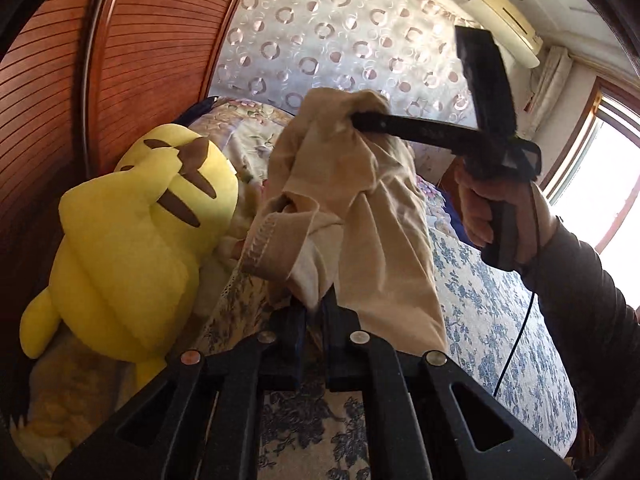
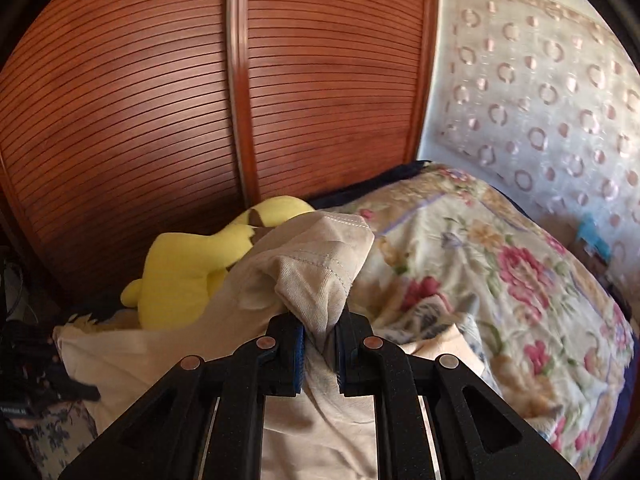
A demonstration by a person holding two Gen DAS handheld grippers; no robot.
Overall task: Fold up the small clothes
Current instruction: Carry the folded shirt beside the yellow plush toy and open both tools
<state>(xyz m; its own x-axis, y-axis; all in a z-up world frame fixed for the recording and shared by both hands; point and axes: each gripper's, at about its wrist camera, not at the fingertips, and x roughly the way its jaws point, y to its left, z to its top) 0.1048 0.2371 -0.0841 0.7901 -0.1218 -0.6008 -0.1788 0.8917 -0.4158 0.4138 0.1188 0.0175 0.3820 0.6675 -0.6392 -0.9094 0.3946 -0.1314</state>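
A: While the garment (image 1: 352,216) is held up off the bed (image 1: 492,320), its long axis is seen running between the two grips, from the left gripper (image 1: 316,312) up to the right gripper (image 1: 360,120).

B: Both sets of jaws are clenched on cloth. A bunched hem is pinched by the left; a stitched corner is pinched in the right wrist view (image 2: 320,332).

A: Cloth is noted hanging slack and twisted between them, with the plush (image 1: 132,248) just beside it on the left.

B: Neither hand is judged nearer; the cloth is shared. A spread apart along that axis is probably required before it can be laid flat on the bed.
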